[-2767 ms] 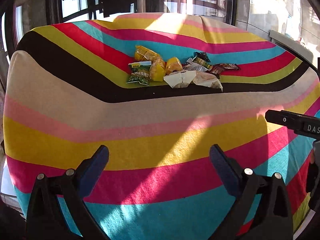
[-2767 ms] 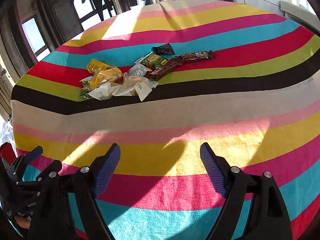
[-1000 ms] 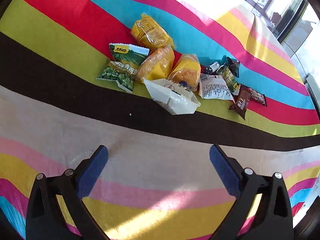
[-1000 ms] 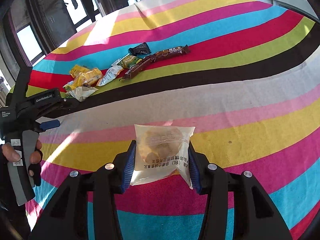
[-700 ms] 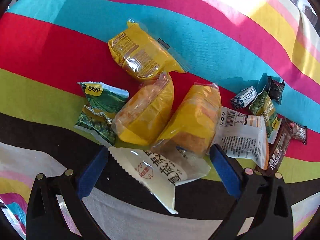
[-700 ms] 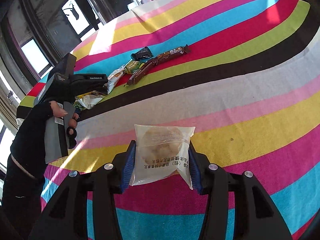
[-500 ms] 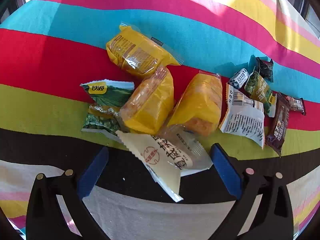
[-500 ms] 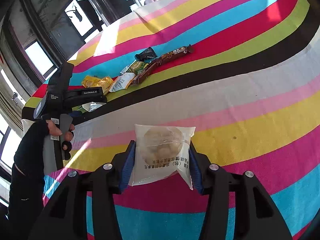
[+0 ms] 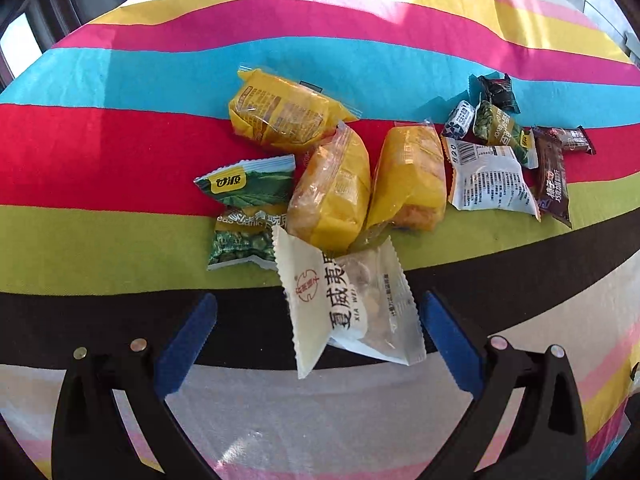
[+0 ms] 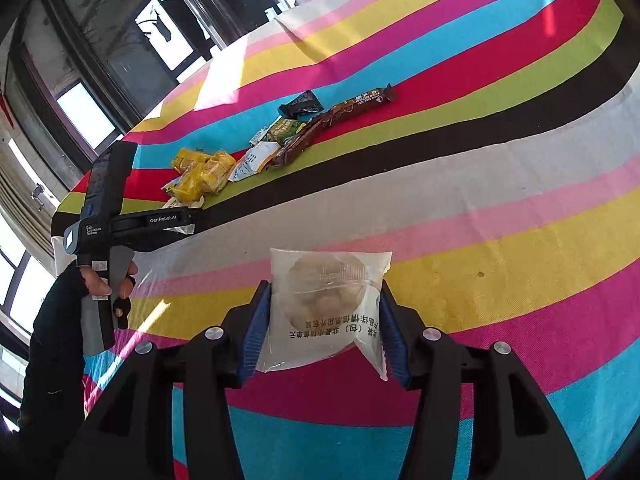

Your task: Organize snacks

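A pile of snack packets lies on a striped cloth (image 9: 100, 152). In the left wrist view my left gripper (image 9: 316, 336) is open, its blue pads on either side of a white pastry packet (image 9: 348, 300) at the pile's near edge. Behind it lie three yellow cake packets (image 9: 332, 196), two green pea packets (image 9: 248, 188), a white packet (image 9: 488, 176) and dark chocolate bars (image 9: 554, 176). My right gripper (image 10: 322, 328) is shut on a clear-and-white pastry packet (image 10: 324, 304), held above the cloth well away from the pile (image 10: 204, 176).
The left gripper's body and the hand holding it (image 10: 104, 248) show at the left of the right wrist view. Windows and dark frames (image 10: 132, 40) stand beyond the cloth's far edge.
My left gripper has moved in closer, so the white pastry packet now sits between its open pads. My right gripper still holds its packet, barely shifted.
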`<state>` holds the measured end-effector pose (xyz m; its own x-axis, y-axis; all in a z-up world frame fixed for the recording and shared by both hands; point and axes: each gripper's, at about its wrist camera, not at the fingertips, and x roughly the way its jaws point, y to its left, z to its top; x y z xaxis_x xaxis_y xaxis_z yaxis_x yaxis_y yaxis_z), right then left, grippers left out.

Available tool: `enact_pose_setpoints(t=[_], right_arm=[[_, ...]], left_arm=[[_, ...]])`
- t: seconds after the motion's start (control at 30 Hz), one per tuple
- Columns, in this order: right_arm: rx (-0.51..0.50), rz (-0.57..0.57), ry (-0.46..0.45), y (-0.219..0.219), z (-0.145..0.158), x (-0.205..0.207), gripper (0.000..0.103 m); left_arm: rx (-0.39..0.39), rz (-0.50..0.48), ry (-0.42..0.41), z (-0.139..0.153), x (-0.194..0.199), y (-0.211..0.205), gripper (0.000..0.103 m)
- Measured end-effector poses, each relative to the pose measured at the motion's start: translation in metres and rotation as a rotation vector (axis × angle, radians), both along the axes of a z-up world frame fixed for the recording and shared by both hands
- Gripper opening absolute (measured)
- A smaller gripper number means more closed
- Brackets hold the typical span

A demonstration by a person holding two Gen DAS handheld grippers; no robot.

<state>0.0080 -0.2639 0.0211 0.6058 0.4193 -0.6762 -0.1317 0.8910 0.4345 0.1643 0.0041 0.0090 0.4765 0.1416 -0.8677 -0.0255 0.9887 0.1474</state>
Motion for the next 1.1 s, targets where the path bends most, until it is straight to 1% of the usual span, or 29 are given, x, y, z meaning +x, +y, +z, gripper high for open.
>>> enact_pose_setpoints(t=[0.03,0.07,0.1,0.13,0.17,0.2,0.23,0.27,0.3,0.33,0.4,0.47,0.57,0.63,0.83,0.9,0.97,1.1], right_arm=[[0.0,0.001,0.0,0.0,0.0,0.0,0.052],[-0.001,0.0,0.0,0.0,0.0,0.0,0.052],[-0.002,-0.001,0.0,0.0,0.0,0.0,0.052],[-0.001,-0.002,0.0,0.0,0.0,0.0,0.052],[0.0,-0.002,0.0,0.0,0.0,0.0,0.052],[0.0,-0.003,0.0,0.0,0.0,0.0,0.052],[-0.001,-0.003,0.0,0.0,0.0,0.0,0.052],[-0.001,-0.003,0.0,0.0,-0.001,0.0,0.052],[-0.001,-0.003,0.0,0.0,-0.001,0.0,0.052],[-0.001,-0.003,0.0,0.0,-0.001,0.0,0.052],[0.002,-0.004,0.0,0.0,-0.001,0.001,0.052],[0.003,-0.005,-0.001,0.0,-0.001,0.0,0.052],[0.005,-0.008,-0.001,0.001,-0.001,0.0,0.052],[0.004,-0.014,-0.003,0.001,0.0,0.0,0.052],[0.012,-0.031,-0.03,-0.002,0.003,-0.005,0.051],[-0.007,-0.032,-0.042,0.0,0.007,-0.008,0.05],[-0.031,-0.032,-0.053,0.003,0.012,-0.018,0.05],[-0.03,-0.026,-0.084,0.009,0.024,-0.05,0.05]], left_arm=[[-0.03,-0.017,0.001,0.002,0.003,-0.001,0.079],[-0.123,-0.078,-0.002,0.005,0.0,-0.002,0.052],[-0.115,-0.096,0.0,0.009,-0.002,-0.007,0.043],[-0.051,-0.112,-0.022,0.014,-0.008,-0.016,0.036],[-0.015,-0.137,-0.032,0.017,-0.016,-0.024,0.035],[-0.045,-0.162,-0.03,0.019,-0.022,-0.028,0.035],[-0.105,-0.179,-0.025,0.019,-0.029,-0.031,0.035],[-0.136,-0.188,-0.024,0.02,-0.036,-0.033,0.035],[-0.131,-0.197,-0.036,0.019,-0.045,-0.035,0.035],[-0.133,-0.211,-0.055,0.018,-0.063,-0.038,0.035],[-0.192,-0.241,-0.063,0.016,-0.087,-0.037,0.035],[-0.219,-0.258,-0.078,0.011,-0.116,-0.028,0.035],[-0.268,-0.276,-0.079,0.006,-0.142,-0.031,0.036],[-0.294,-0.281,-0.091,0.004,-0.158,-0.026,0.036],[-0.335,-0.297,-0.091,0.001,-0.194,-0.019,0.036],[-0.344,-0.305,-0.089,0.0,-0.201,-0.02,0.036],[-0.352,-0.32,-0.087,0.0,-0.211,-0.022,0.036],[-0.362,-0.354,-0.091,0.001,-0.229,-0.028,0.037]])
